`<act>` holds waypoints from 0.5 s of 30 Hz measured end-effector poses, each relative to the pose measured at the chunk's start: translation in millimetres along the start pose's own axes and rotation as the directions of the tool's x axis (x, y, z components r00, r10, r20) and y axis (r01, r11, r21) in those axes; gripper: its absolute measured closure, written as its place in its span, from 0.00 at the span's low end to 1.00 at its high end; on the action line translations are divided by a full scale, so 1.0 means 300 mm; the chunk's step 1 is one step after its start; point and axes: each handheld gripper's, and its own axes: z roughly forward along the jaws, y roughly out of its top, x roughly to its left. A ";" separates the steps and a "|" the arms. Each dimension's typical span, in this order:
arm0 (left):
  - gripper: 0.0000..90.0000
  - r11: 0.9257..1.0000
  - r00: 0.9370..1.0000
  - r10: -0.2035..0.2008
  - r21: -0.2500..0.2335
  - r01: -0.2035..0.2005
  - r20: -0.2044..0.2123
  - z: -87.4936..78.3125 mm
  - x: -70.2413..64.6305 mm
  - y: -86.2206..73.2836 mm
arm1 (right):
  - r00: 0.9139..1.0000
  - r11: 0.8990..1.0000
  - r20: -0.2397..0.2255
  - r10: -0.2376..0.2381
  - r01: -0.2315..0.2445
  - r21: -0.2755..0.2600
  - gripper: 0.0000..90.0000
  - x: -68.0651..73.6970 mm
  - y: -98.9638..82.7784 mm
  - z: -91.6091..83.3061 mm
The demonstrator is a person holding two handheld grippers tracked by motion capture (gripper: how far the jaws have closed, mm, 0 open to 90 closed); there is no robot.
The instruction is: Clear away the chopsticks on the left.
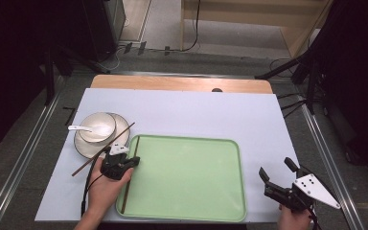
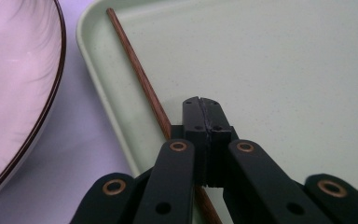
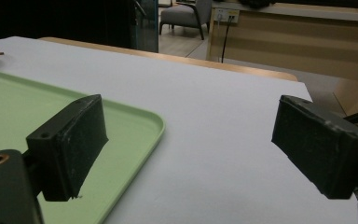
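High view: chopstick (image 1: 127,186) in tray (image 1: 191,177) beside closed left tool (image 1: 120,154)

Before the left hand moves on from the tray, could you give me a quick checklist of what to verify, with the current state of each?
1. Left gripper jaws closed: ok.
2. Chopstick in tray lies along the left inner edge: ok.
3. Gripper clear of that chopstick: cannot tell.
4. Second chopstick still resting across the plate: ok.
5. Right gripper open, off the green tray: ok.
6. Spoon sits in bowl: ok.
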 end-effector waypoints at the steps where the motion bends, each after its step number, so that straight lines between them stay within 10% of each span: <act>1: 1.00 1.000 1.000 0.000 0.000 0.000 0.000 0.000 0.000 0.000 | 1.000 1.000 0.000 0.000 0.000 0.000 0.11 0.000 0.000 0.000; 15: 1.00 0.999 0.999 0.032 -0.003 -0.032 0.008 0.004 -0.015 -0.005 | 1.000 1.000 -0.001 -0.001 0.001 -0.001 0.11 -0.002 0.000 0.000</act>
